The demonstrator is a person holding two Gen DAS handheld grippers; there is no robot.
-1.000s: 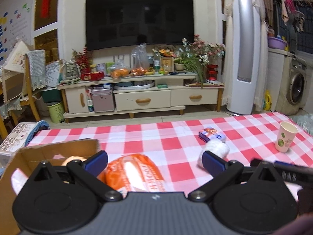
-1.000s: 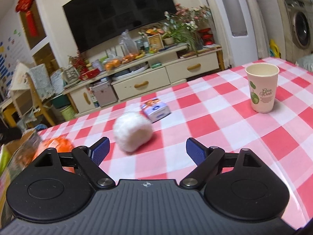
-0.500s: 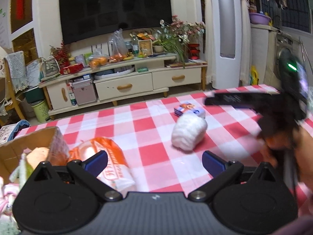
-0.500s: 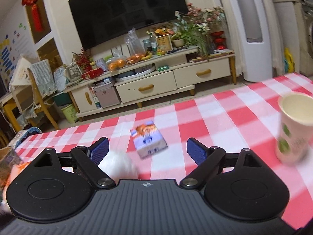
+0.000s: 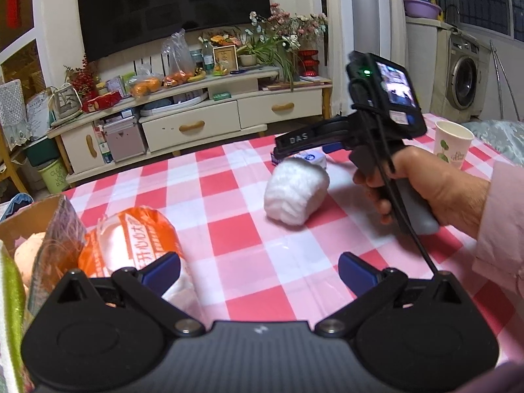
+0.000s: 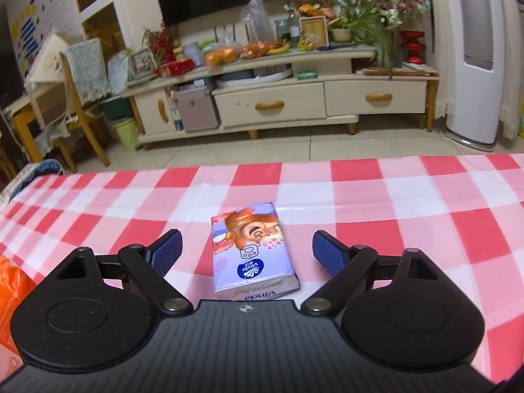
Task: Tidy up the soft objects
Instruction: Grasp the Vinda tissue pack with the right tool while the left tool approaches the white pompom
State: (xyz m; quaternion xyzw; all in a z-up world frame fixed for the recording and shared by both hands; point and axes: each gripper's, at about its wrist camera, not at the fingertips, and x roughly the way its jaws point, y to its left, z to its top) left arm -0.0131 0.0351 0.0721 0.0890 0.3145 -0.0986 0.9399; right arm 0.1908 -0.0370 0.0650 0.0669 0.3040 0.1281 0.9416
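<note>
The right gripper (image 6: 246, 250) stood wide open with the tissue pack (image 6: 253, 250) lying flat on the checked bench (image 6: 409, 203) between its fingers, touching neither. The left gripper (image 5: 258, 270) was open and empty; the white fluffy ball (image 5: 296, 191) lay at 12 o'clock, the orange bag (image 5: 131, 242) at 9 beside the cardboard box (image 5: 19, 226).

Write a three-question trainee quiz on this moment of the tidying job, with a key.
1. True or false: the right gripper is shut on the small purple Vinda tissue pack.
2. Which lies nearest the brown cardboard box: A) white fluffy cotton ball, B) orange-and-white plastic bag, C) white paper cup with green print?
3. Fill in: the left gripper is ____.

Key: 1 false, it is open with the pack lying between its fingers; 2 B; 3 open, holding nothing.
</note>
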